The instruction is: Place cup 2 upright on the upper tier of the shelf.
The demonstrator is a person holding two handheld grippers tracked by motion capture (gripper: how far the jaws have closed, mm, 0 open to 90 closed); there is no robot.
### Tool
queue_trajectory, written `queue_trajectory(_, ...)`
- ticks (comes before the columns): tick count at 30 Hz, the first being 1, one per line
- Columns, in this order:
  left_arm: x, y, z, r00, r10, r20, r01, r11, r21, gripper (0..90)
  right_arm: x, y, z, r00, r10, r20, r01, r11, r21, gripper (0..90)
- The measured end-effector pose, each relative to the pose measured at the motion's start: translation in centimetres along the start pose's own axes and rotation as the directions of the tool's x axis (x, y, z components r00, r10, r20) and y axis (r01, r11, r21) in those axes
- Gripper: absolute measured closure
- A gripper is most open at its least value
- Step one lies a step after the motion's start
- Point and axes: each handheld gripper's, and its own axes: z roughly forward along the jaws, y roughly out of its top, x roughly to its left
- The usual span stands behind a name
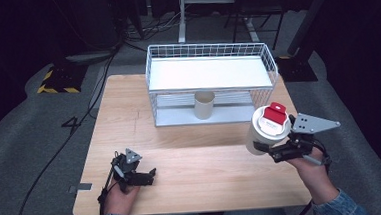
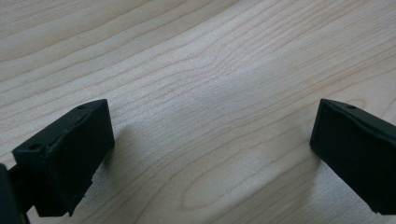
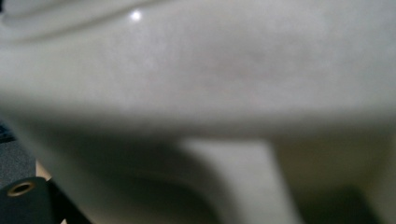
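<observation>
Held item: a white cup (image 1: pixel 264 133) with a white lid bearing a red tab on top. It is lifted clear of the table (image 1: pixel 193 182), in the air in front of the right end of the wire rack (image 1: pixel 212 81) and tilted, lid leaning toward the rack.

Handling, judged: looks like a thin-walled paper or plastic takeaway cup, so light and easily crushed; the smooth glossy wall would be slippery. Whether it holds liquid cannot be told, so the tilt is a spill risk if the lid is only pressed on. Best hold is on the side wall just below the lid rim, where the wall is stiffest; a mid-wall squeeze would dent it.

Right gripper (image 1: pixel 276 150): clamped on the cup's side wall, jaws partly closed around it. The right gripper view is blurred white cup wall (image 3: pixel 196 70) pressed close to the camera.

Left gripper (image 1: pixel 142 176): resting low on the table, well in front of the rack's left end, jaws apart with bare wood grain between them.

Writing: the lid shows a faint printed patch near the red tab, too small to read. No brand legible.

Also on the rack: a second, lidless pale cup (image 1: pixel 204 104) standing upright on the lower shelf, mid-rack. The top shelf holds a white board.
</observation>
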Motion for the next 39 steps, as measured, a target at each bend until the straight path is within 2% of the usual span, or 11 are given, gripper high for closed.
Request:
queue_trajectory(18, 0.0, 0.0, 0.0, 1.0, 0.001, 0.001, -0.001, 1.0, 0.0, 0.3, -2.3, 4.8, 1.7, 0.9998, -0.013, 0.014, 0.013, 1.0, -0.005, 8.9)
queue_trajectory(25, 0.0, 0.0, 0.0, 1.0, 0.0, 0.001, 0.0, 1.0, 0.0, 0.3, -3.4, 6.8, 2.7, 0.9998, -0.002, 0.019, 0.002, 1.0, -0.008, 8.9)
queue_trajectory(39, 0.1, 0.1, 0.1, 1.0, 0.006, 0.005, -0.006, 1.0, 0.0, 0.2, -6.0, 10.7, 6.1, 0.9992, 0.008, 0.039, -0.008, 1.0, -0.004, 8.9)
